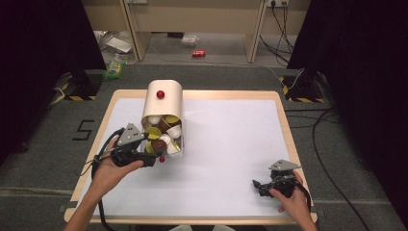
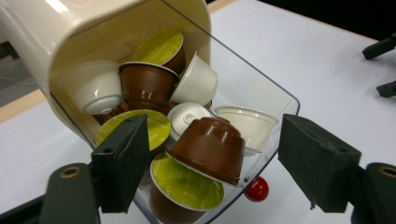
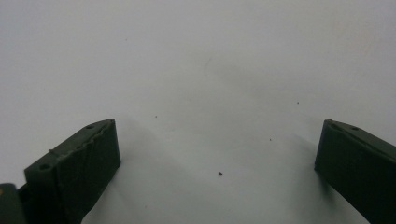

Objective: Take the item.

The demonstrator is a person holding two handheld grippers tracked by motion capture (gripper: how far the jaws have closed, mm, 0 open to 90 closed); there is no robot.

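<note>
A cream dispenser (image 1: 163,103) lying on the white table (image 1: 231,144), its clear drawer (image 2: 261,100) filled with coffee capsules (image 2: 208,144), is framed by the spread jaws of the left gripper (image 2: 210,163), while the right gripper (image 3: 217,154) is held wide open well apart over bare surface.

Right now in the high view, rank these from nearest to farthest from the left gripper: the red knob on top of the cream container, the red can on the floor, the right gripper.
1. Red knob, just beyond the left gripper.
2. Right gripper, across the table's near right.
3. Red can, on the floor past the table.
</note>
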